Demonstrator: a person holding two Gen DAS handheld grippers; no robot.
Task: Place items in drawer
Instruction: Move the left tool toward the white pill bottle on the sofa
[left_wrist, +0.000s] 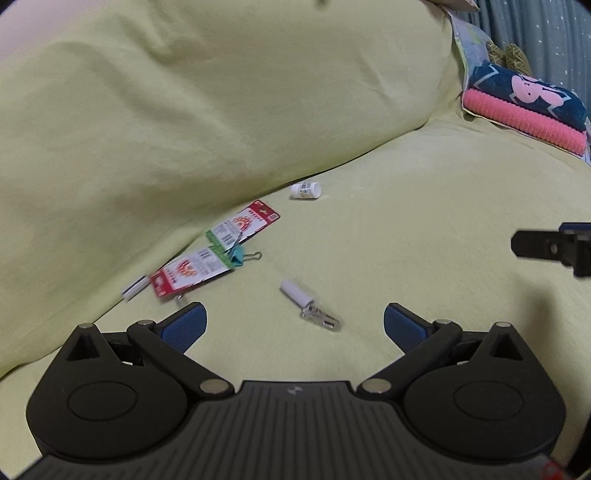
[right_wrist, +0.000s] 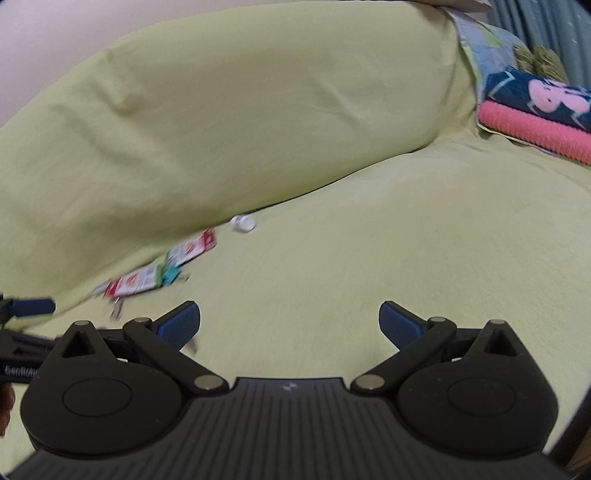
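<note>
Items, all on the soft yellow-green bed cover (left_wrist: 424, 221):
- small white plastic bottle (left_wrist: 305, 191), on its side, far.
- two glossy red-and-white card packets (left_wrist: 218, 251) joined by a teal binder clip (left_wrist: 238, 254), left, by the pillow fold.
- white plastic cylinder with metal clip (left_wrist: 308, 303), nearest.

No drawer in view.

My left fingers (left_wrist: 295, 321) and right fingers (right_wrist: 290, 321) are spread wide, holding nothing.

Risks: the bottle may roll on yielding fabric; flat cards may slip from the pads.

Soft, even light — fisheye bending at edges, right view motion-blurred.
</note>
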